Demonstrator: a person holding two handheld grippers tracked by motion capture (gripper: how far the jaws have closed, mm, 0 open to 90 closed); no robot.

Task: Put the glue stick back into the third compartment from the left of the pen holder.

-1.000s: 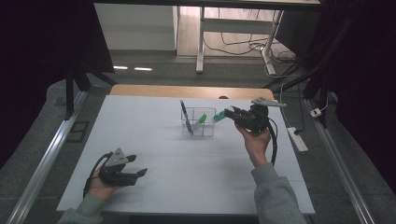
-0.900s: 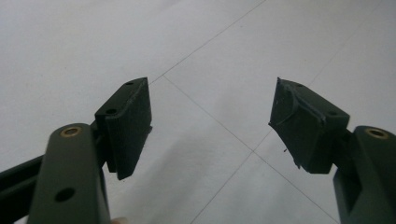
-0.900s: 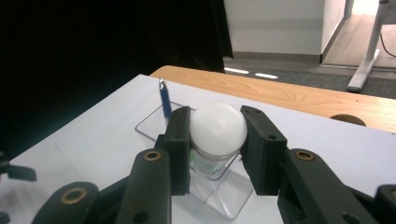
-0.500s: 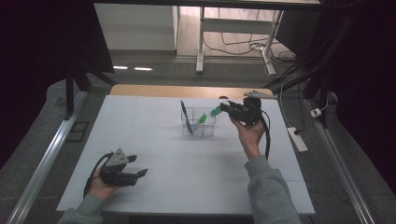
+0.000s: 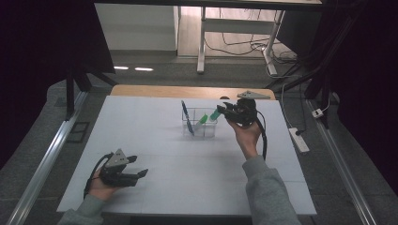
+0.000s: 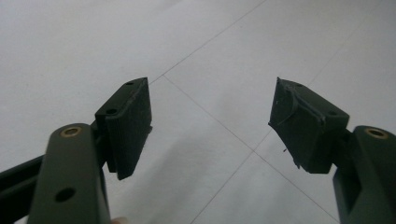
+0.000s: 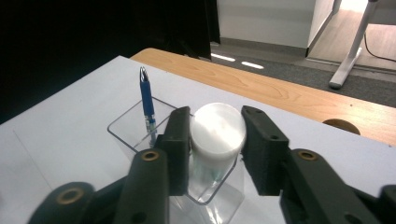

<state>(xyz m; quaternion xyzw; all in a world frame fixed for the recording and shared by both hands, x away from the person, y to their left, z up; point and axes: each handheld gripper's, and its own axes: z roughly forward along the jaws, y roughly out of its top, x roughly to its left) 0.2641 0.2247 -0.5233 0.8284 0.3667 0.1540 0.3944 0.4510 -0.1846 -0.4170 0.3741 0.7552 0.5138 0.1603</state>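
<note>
Dropping a green marker (image 5: 208,117) into the clear holder (image 5: 200,129) is the step I have in hand, and I judge it nearly finished. My right gripper (image 7: 216,140) hangs over the holder's near corner, and the marker's white end cap (image 7: 217,130) sits between my jaws, its body slanting down into the holder below them. Those jaws have just been opening: the left pad looks to be touching the cap or a hair off it, while a thin gap shows at the right pad, so I count them as parted and no longer pressing. A blue pen (image 7: 147,103) stands upright in the far corner of the holder, beyond my left jaw. My left gripper (image 6: 210,126) rests low near the front of the table (image 5: 197,173), its 2 jaws spread wide with nothing between them, bare white tabletop ahead. Next, I think, comes spreading the right jaws a little more so the marker settles, then drawing the gripper back and up without dragging the cap or knocking the light holder over.
</note>
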